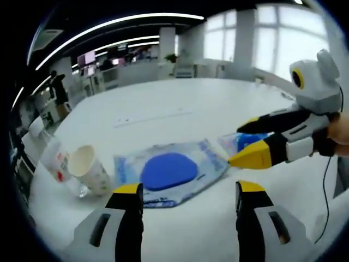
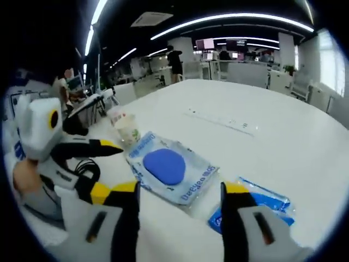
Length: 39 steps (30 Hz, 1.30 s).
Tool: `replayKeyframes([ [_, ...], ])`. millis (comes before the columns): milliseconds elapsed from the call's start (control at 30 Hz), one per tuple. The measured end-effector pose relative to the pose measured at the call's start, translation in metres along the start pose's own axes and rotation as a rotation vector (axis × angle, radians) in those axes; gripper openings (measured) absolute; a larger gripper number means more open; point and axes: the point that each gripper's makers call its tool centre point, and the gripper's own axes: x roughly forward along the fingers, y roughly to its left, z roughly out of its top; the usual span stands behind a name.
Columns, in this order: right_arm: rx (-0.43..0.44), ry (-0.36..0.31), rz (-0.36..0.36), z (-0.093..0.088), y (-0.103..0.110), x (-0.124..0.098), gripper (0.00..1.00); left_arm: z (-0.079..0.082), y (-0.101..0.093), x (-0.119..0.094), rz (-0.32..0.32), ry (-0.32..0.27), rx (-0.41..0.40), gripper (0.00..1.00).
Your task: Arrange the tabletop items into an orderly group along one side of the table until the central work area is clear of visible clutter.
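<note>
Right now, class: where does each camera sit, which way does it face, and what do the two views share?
Left gripper view: rides the left gripper, facing across the white table toward windows; the right gripper reaches in from the right with a hand.
Right gripper view: rides the right gripper, facing the office; the left gripper enters from the left with a hand.
Shared: the blue pouch, two cups, a smaller blue packet.

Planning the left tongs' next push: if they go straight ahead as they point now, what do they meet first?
Probably the clear plastic packet with the blue oval pad, lying on the white table just beyond the open left tongs.
</note>
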Motion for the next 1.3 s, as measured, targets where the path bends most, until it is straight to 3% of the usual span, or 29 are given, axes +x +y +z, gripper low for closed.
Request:
replayKeyframes([
  [200, 0.034, -0.022, -0.018, 0.001, -0.006, -0.012, 0.58, 0.004, -0.011, 0.006, -0.034, 0.007, 0.009, 0.63],
  [433, 0.093, -0.062, -0.065, -0.001, -0.028, -0.035, 0.58, 0.008, -0.019, 0.008, -0.054, 0.004, 0.018, 0.60],
  [767, 0.186, -0.088, -0.132, -0.021, -0.066, -0.067, 0.56, 0.012, -0.038, 0.019, -0.100, 0.022, 0.028, 0.57],
  [1300, 0.285, -0.110, -0.192, -0.039, -0.090, -0.084, 0.52, 0.018, -0.059, 0.032, -0.150, 0.034, 0.038, 0.53],
])
